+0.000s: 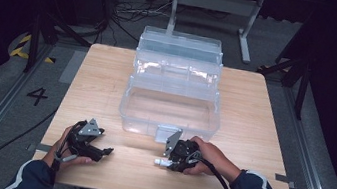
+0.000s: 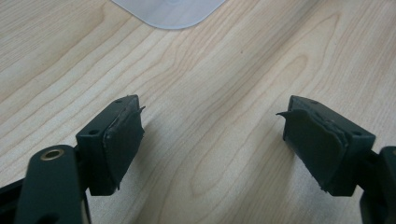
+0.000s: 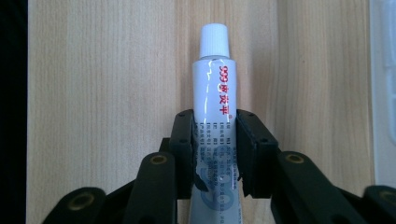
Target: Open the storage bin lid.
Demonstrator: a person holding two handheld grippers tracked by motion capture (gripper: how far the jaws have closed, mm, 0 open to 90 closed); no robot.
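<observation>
Over at the left, the left gripper [image 1: 106, 151] is sitting low over the wooden table [image 1: 252, 132] with its jaws spread wide and nothing between them. Beyond, the clear tiered box [image 1: 171, 106] is standing open. Near its front, the right gripper [image 3: 215, 140] is pinching a white tube [image 3: 215, 93], cap pointing left.

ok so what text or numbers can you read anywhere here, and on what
"999" in red, followed by red Chinese characters too blurred to read surely: on the white squeeze tube with a white cap.
Small grey print lower on that tube: too small to read.
"4" in black: on the grey floor left of the light wooden table.
</observation>
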